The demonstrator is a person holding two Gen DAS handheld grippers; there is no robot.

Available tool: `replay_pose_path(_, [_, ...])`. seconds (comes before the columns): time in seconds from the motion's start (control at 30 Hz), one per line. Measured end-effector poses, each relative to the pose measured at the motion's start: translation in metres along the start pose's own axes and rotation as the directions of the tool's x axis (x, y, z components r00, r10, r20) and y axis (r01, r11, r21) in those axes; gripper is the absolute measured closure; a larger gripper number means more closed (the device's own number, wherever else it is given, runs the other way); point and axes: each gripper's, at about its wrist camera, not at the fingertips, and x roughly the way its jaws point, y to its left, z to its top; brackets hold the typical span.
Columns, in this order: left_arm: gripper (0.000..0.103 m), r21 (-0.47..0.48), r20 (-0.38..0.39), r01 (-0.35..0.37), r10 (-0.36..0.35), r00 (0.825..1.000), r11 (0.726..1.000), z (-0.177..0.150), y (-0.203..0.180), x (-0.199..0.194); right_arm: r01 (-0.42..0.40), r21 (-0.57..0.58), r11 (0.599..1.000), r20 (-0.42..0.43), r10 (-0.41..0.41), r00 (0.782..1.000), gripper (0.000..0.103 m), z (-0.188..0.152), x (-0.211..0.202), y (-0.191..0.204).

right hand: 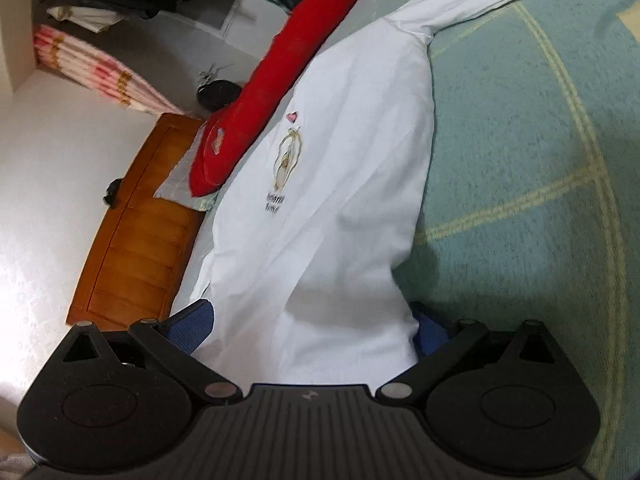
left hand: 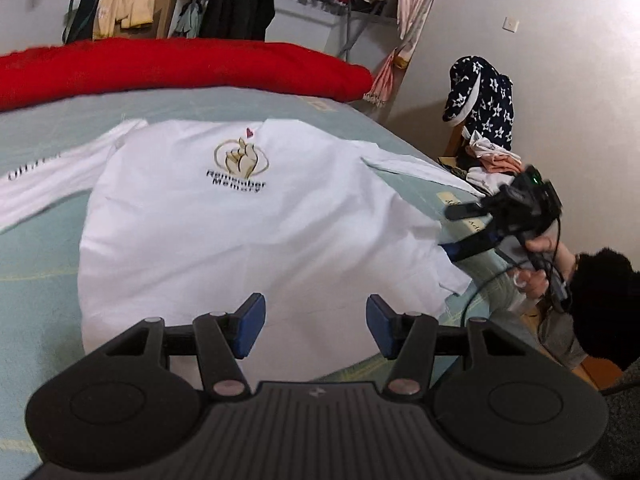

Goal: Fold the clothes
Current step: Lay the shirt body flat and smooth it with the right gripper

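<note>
The left tongs (left hand: pixel 316 326) hang wide apart over the hem of the white shirt (left hand: pixel 224 232). The right tongs (right hand: pixel 312 332) are apart too, with the shirt's edge between them. The shirt lies spread flat, sleeves out, so no fold shows. It rests on a green bed (left hand: pixel 36 280). Behind are a red blanket (left hand: pixel 160 64) and hanging clothes (left hand: pixel 240 4).
</note>
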Motion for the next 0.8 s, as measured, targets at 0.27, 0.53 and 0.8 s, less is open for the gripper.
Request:
replay_pose_path(0.27, [0.048, -0.046, -0.028, -0.02, 0.018, 0.999, 0.999, -0.006, 0.008, 0.006, -0.009, -0.038, 0.999, -0.008, 0.009, 1.0, 0.004, -0.002, 0.004, 0.0])
replay_pose_path(0.53, [0.048, -0.039, -0.029, -0.038, 0.036, 0.999, 0.999, -0.014, 0.005, -0.003, -0.032, 0.143, 0.989, 0.073, 0.022, 0.997, 0.096, -0.017, -0.02, -0.054])
replay_pose_path(0.8, [0.048, -0.077, -0.028, -0.119, 0.118, 0.993, 0.99, -0.014, 0.017, -0.016, 0.129, 0.06, 0.99, 0.031, -0.131, 0.991, 0.095, -0.012, -0.021, -0.016])
